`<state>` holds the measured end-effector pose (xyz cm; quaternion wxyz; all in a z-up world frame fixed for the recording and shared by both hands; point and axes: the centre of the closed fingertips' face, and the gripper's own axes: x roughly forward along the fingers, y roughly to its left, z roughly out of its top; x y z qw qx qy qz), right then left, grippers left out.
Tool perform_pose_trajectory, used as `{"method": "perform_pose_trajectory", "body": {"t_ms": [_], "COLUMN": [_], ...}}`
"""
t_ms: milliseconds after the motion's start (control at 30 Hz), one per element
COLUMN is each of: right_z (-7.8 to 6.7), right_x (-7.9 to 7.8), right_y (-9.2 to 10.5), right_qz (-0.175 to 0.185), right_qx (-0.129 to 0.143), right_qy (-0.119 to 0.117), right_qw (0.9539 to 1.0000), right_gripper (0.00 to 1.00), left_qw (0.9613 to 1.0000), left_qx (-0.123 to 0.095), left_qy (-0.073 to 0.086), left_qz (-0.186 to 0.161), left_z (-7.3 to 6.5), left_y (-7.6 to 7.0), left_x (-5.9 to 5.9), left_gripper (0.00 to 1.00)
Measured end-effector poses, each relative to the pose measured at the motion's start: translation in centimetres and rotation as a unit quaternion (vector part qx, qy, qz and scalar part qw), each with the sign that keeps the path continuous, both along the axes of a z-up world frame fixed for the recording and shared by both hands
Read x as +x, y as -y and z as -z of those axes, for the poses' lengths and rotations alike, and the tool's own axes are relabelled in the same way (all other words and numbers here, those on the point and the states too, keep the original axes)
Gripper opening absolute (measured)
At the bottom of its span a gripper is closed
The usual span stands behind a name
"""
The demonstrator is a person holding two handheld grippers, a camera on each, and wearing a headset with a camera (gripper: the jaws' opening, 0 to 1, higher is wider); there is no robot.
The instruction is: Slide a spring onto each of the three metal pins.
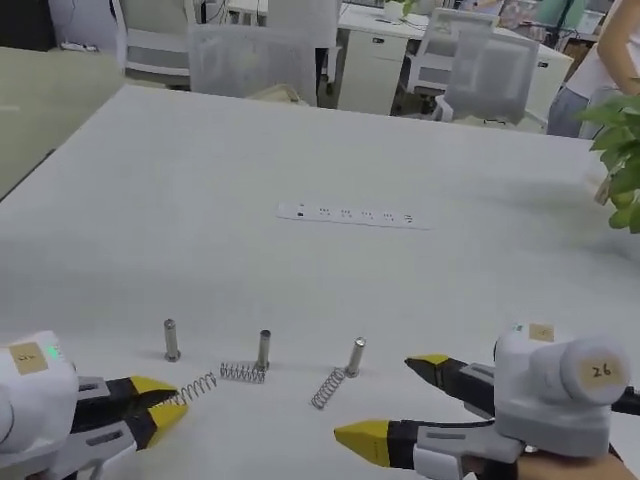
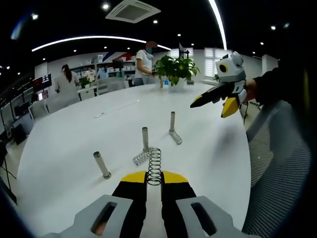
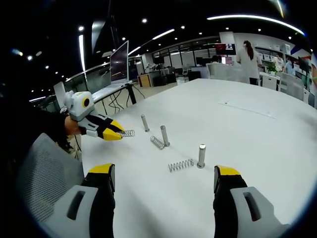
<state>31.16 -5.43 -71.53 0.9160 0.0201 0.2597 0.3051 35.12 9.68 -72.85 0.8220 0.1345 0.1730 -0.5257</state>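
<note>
Three upright metal pins stand in a row on the white table: left pin, middle pin, right pin. One spring lies at the foot of the middle pin, another spring beside the right pin. My left gripper is shut on a third spring, which sticks out forward from its jaws toward the middle pin. My right gripper is open wide and holds nothing, just right of the right pin. The left gripper also appears in the right gripper view.
A white power strip lies mid-table beyond the pins. A green plant leans in at the right edge. Mesh chairs and desks line the far side, with people standing past the table.
</note>
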Motion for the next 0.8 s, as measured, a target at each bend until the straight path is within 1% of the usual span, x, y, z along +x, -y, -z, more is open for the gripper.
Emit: {"method": "perform_pose_trajectory", "body": {"t_ms": [100,200,367,533,633,800], "right_z": [-0.1,-0.3,-0.5,-1.3,-1.4,-1.5], "right_x": [-0.1,-0.3,-0.5,-0.9,-1.2,-1.4], "right_y": [-0.2,-0.5,-0.7,-1.5,-2.0,-2.4], "right_qz": [-0.005,-0.010,-0.018,-0.035,-0.047,-0.057], "right_qx": [0.000,0.000,-0.001,0.006,0.007,0.010], "right_qy": [0.000,0.002,0.005,0.013,0.013,0.011], "right_qw": [1.0000,0.9999,0.9998,0.9993,0.9988,0.9983], "right_gripper": [0.81,0.80,0.79,0.76,0.73,0.71], "left_qw": [0.9998,0.9993,0.9983,0.9970,0.9961,0.9947], "left_qx": [-0.005,-0.008,-0.009,-0.009,-0.008,-0.006], "left_qy": [0.008,0.014,0.017,0.020,0.023,0.028], "left_qz": [0.018,0.033,0.055,0.075,0.085,0.099], "left_z": [-0.9,-1.5,-1.9,-2.3,-2.7,-3.0], "left_y": [0.9,1.6,2.1,2.5,2.9,3.4], "left_x": [-0.8,-1.3,-2.0,-2.8,-3.3,-3.9], "left_gripper": [0.03,0.03,0.03,0.03,0.03,0.03]}}
